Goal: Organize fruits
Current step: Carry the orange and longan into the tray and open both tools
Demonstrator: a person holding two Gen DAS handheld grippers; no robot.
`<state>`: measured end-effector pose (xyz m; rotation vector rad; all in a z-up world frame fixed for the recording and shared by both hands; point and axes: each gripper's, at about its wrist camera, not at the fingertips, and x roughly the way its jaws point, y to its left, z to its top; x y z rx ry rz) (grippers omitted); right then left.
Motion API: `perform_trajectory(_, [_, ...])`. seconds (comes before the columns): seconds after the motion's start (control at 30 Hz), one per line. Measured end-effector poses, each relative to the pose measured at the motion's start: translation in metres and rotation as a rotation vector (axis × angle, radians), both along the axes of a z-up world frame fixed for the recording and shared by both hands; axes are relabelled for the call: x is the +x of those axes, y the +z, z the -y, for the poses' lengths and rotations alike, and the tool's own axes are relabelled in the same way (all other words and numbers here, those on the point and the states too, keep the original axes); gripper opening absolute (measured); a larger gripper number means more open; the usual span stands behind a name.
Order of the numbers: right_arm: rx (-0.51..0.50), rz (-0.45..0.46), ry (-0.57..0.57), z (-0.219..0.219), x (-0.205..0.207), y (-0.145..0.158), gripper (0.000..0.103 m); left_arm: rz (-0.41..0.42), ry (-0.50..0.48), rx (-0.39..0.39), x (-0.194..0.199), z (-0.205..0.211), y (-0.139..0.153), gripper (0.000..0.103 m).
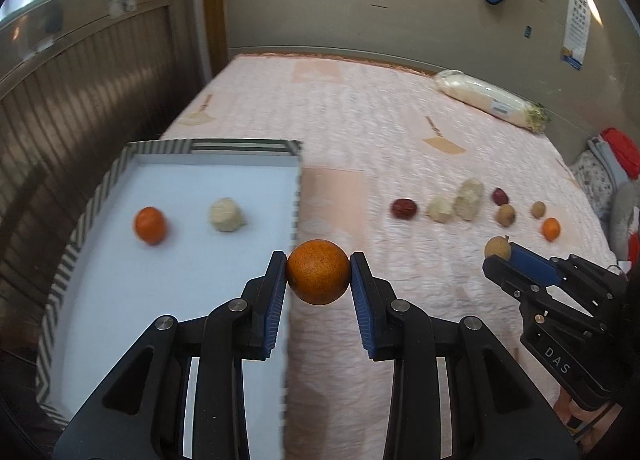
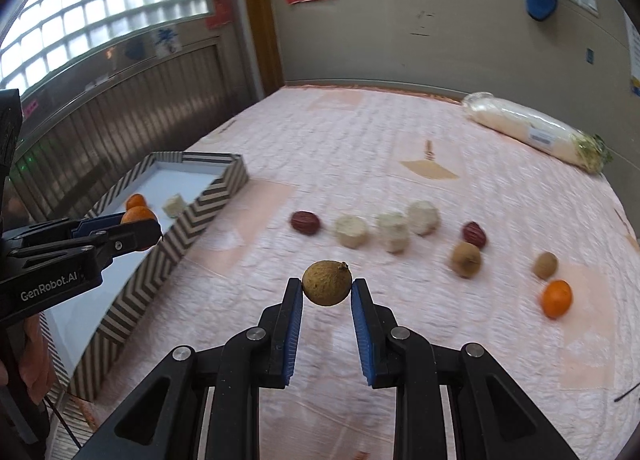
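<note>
1. The left tongs point(image 1: 319, 272) are gripping a round orange mandarin point(image 1: 318, 272) between blue pads, hanging over the right rim of the shallow white tray with chevron-striped walls point(image 1: 297, 196).
2. The right tongs point(image 2: 327, 289) are clamping a small round brown longan point(image 2: 327, 283) above the pink quilted bed point(image 2: 360, 148), pointing steeply downward.
3. The tray is lying at the bed's left edge, holding an orange fruit point(image 1: 150, 225) and a pale peeled chunk point(image 1: 226, 214); open floor is remaining around them.
4. Loose fruits point(image 2: 466, 259) are lying in a row to the right, well apart from the tray.
</note>
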<state>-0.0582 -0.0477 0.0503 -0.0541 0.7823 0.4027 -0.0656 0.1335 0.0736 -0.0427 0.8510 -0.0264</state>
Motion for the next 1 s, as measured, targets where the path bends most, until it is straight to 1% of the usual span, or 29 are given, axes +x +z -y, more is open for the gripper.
perform_trajectory(0.43, [-0.016,0.01,0.093,-0.062,0.005,0.007,0.024,0.016,0.115,0.033,-0.01,-0.053,-0.002,0.032])
perform_trajectory(0.83, [-0.046,0.03,0.221,-0.129,0.01,0.015,0.024,-0.019,0.212,0.045,-0.01,-0.098,-0.016,0.032])
perform_trajectory(1.0, [-0.061,0.024,0.265,-0.154,0.013,0.01,0.024,-0.041,0.239,0.046,-0.009,-0.11,-0.023,0.031])
